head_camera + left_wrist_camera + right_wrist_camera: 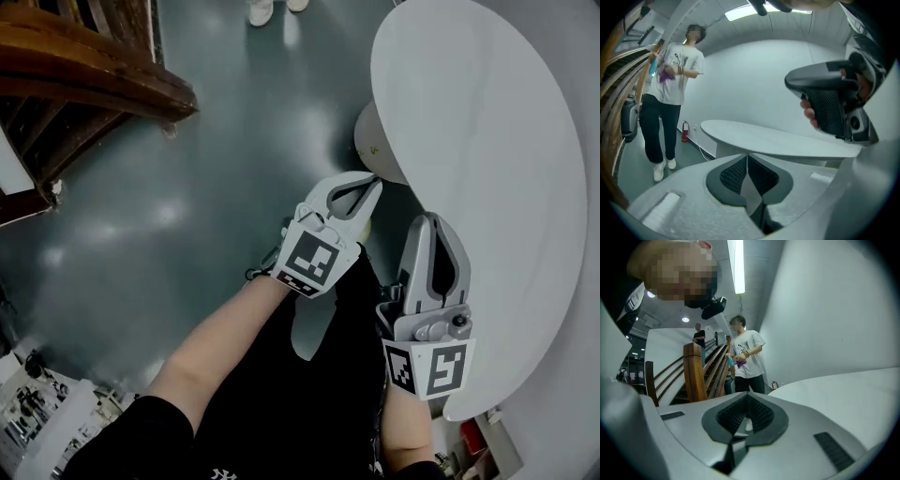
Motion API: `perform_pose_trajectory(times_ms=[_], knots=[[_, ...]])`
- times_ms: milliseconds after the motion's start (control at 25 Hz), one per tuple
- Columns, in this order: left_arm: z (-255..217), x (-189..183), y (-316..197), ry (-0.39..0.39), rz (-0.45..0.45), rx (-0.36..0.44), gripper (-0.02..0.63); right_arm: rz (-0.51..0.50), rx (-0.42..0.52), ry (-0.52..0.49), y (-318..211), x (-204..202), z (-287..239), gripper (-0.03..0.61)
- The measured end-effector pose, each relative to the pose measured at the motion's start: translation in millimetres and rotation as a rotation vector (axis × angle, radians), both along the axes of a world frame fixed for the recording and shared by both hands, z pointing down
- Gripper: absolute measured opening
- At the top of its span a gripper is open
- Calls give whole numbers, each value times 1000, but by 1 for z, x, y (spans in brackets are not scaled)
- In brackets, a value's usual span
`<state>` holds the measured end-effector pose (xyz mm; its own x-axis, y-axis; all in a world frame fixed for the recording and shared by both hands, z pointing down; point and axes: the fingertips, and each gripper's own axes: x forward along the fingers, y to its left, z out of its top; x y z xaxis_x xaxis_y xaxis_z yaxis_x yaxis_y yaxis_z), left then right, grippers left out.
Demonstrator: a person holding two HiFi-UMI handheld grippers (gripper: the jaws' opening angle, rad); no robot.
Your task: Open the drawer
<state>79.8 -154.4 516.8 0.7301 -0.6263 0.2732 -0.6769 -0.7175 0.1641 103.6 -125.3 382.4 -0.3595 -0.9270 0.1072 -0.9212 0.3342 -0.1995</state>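
Head view has my left gripper (373, 187) and right gripper (436, 223) side by side above the grey floor (187, 234), at the left edge of the white oval table (487, 141). Both have their jaws pressed together on nothing. Where the drawer is, I cannot tell.

Floor (187, 216): smooth, glossy. Counter (487, 159): smooth, matt. Stair rail (103, 80): varnished wood; left tongs (747, 157): matt grey plastic, textured black pads (731, 174).

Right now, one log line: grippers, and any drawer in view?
left gripper: shut, empty | right gripper: shut, empty | drawer: not in view | nearby: white oval table
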Motion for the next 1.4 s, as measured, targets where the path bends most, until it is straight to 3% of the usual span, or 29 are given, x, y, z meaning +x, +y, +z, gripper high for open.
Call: perform_pose_trajectory(times_ms=[200,360,600,800,1120,1400], knots=[[83,28,-12,2,17,-27,16,-12,57,12,-1,6,35,15],[119,47,-23,-1,40,-30,100,-18,86,4,3,14,44,15],[135,50,-43,16,28,-17,128,-20,104,-13,1,12,41,15],[155,61,-51,-11,76,7,156,-29,114,-30,3,15,43,15],[155,65,-59,-8,160,15,150,-68,103,-16,1,11,42,15],[155,61,-62,-11,150,-3,112,-83,105,-7,0,6,37,15]])
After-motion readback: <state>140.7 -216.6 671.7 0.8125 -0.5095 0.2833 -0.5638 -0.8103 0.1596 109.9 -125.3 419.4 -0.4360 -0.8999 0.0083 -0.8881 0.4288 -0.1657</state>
